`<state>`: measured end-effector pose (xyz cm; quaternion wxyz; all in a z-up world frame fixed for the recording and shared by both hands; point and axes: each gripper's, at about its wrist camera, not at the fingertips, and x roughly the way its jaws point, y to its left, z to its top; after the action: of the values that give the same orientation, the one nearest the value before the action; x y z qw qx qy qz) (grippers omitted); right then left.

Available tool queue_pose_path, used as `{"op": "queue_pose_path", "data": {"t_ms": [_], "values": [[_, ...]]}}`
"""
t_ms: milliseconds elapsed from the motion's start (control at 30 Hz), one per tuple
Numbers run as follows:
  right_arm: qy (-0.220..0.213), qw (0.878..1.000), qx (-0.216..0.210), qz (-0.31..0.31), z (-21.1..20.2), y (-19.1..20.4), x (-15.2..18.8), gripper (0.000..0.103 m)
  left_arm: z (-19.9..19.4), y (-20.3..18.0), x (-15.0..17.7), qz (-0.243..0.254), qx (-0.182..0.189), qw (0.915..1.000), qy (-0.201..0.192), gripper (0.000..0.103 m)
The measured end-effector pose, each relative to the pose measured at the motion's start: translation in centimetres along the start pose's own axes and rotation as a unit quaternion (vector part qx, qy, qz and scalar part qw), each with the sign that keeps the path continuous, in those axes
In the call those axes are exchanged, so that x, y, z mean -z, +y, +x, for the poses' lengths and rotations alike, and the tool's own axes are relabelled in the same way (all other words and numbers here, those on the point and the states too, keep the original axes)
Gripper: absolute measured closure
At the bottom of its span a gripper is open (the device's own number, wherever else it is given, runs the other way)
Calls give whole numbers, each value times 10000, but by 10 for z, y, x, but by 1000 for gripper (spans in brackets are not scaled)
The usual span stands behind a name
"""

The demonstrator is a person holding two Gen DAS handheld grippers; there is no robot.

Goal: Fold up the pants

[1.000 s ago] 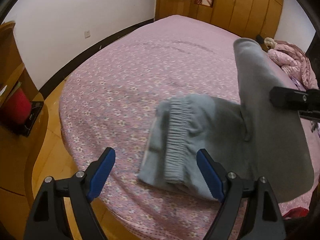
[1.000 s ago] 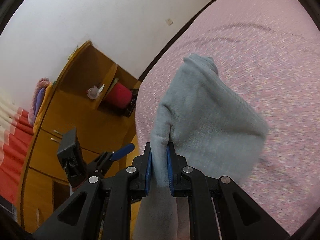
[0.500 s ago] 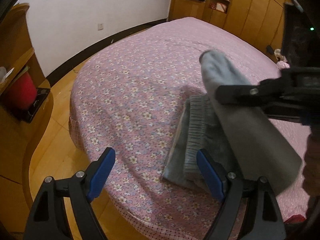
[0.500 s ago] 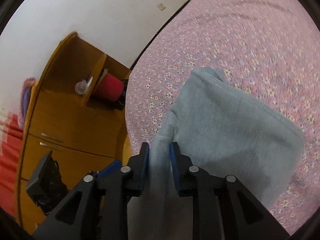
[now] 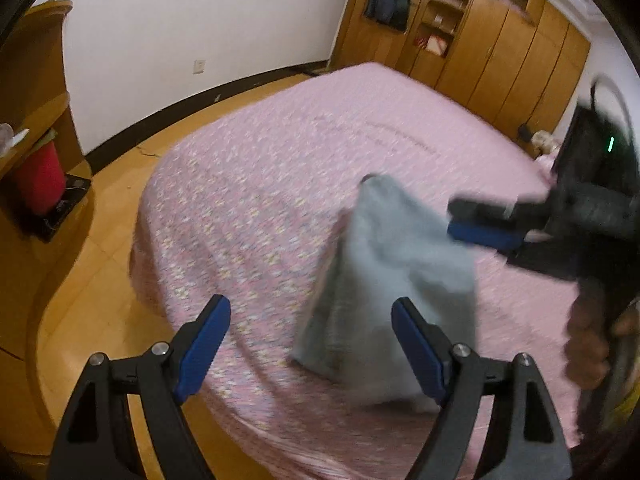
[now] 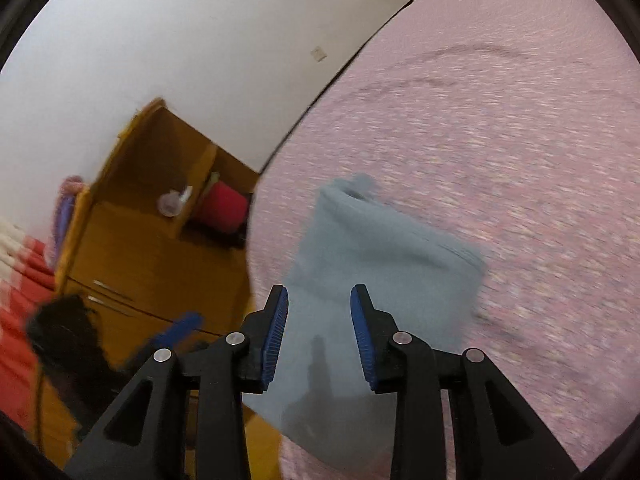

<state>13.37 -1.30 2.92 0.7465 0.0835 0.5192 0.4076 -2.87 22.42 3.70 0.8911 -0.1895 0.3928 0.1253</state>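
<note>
The right gripper (image 6: 319, 332) was opening its jaws, and the blue pads (image 6: 275, 332) stood apart with a clear gap on each side of the grey cloth below them; nothing was pinched. That reads as a release: the pants (image 6: 384, 276) lay folded into a compact bundle, and the gripper hovered just above them, likely because the fold it carried over had been laid down. Seen from the other side, the same gripper (image 5: 486, 226) sat level with the upper right edge of the bundle, one blue pad close beside the cloth, though blur made it hard to say whether it touched.

The left gripper (image 5: 310, 346) was spread wide and empty. Its right finger (image 5: 418, 354) overlapped the near edge of the pants (image 5: 394, 280) in the picture, while the left finger stood over bare bedspread, so the bundle was not between them. It seemed held ready, perhaps to press or smooth the stack.

The pants rested on the pink flowered bed (image 5: 256, 184), close to its near edge, a sensible spot within easy reach of both hands. A rolled, tube-like end poked up at the far side of the bundle, so the fold looked loose there and might want flattening.

Further out, a wooden shelf unit (image 6: 160, 240) held a red container (image 6: 224, 208) beside the bed, and a wardrobe wall (image 5: 500, 64) stood beyond it. A hand (image 5: 588, 344) gripped the right tool at the frame's edge.
</note>
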Motion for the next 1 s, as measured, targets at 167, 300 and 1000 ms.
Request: {"op": "queue_pose_path", "data": {"t_ms": [167,300,1000], "values": [[3,9992,331,-219,-3,-11,10,69,-19,-25,-4,231,326,9989,-241,20],[25,9986,425,-305,3,-16,11,69,-8,-47,2,532,653,9964,-87,65],[185,9978,542,342,9,-39,32,48,57,-28,-8,701,109,9956,619,43]]}}
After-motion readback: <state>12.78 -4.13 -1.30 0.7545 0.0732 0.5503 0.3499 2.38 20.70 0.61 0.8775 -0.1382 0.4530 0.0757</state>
